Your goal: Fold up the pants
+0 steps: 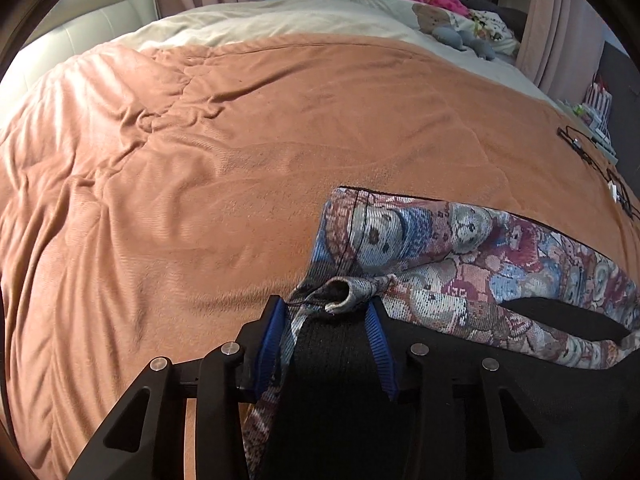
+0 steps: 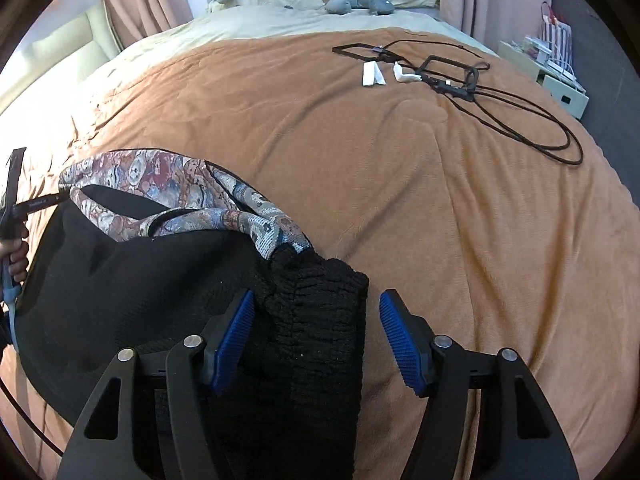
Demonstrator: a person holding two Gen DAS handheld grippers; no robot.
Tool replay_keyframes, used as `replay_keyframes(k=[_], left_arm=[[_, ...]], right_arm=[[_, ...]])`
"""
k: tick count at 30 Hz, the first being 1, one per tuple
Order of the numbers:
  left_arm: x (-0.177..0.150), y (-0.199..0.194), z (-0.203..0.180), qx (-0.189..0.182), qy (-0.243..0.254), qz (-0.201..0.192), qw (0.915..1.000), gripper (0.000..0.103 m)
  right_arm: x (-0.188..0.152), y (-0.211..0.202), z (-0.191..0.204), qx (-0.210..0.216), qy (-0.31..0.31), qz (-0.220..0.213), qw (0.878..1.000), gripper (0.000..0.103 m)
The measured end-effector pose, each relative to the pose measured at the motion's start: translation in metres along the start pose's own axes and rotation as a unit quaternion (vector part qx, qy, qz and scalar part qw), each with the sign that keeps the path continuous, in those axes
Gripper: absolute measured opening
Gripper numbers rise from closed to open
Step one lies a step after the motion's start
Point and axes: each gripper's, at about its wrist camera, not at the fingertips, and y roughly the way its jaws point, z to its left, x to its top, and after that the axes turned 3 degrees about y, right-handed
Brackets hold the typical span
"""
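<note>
The pants (image 1: 472, 248) have a teddy-bear patchwork outside and a black lining; they lie on the orange blanket (image 1: 200, 160). My left gripper (image 1: 326, 312) is shut on a bunched edge of the pants, with fabric packed between its blue pads (image 1: 270, 340). In the right wrist view the pants (image 2: 168, 188) stretch left to where the left gripper (image 2: 44, 202) holds them. My right gripper (image 2: 316, 312) is open; the black ribbed waistband (image 2: 316, 320) lies between its jaws, and the pads (image 2: 400, 340) are not closed on it.
Black cables (image 2: 520, 112) and white paper pieces (image 2: 372, 74) lie on the blanket at the far right. Stuffed toys (image 2: 352, 4) and pillows sit at the head of the bed. A nightstand (image 2: 560, 88) stands at the right. Curtains hang behind.
</note>
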Motion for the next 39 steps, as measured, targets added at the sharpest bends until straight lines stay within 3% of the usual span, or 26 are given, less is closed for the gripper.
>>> replay_keyframes(k=[3, 9, 13, 20, 30, 39], left_arm=[[0.004, 0.003, 0.0, -0.003, 0.0, 0.002, 1.0, 0.037], [0.008, -0.009, -0.001, 0.014, 0.011, 0.001, 0.9998, 0.011], [0.009, -0.022, 0.002, 0.023, 0.012, -0.004, 0.9997, 0.011], [0.013, -0.041, -0.005, 0.1, 0.055, -0.024, 0.9932, 0.006], [0.049, -0.053, -0.011, 0.115, 0.036, -0.086, 0.989, 0.005], [0.069, -0.014, -0.029, 0.13, 0.027, -0.087, 0.9874, 0.006]], right_arm=[[0.001, 0.003, 0.0, 0.003, -0.009, 0.002, 1.0, 0.037], [-0.003, -0.008, 0.013, -0.033, -0.031, -0.024, 0.999, 0.029], [-0.008, -0.017, 0.015, -0.038, -0.033, -0.034, 0.998, 0.029], [-0.01, -0.032, 0.02, -0.048, -0.041, -0.047, 0.997, 0.028], [0.003, -0.027, 0.019, -0.057, -0.027, -0.066, 0.996, 0.028], [0.02, 0.006, 0.016, -0.083, -0.002, -0.072, 0.994, 0.028]])
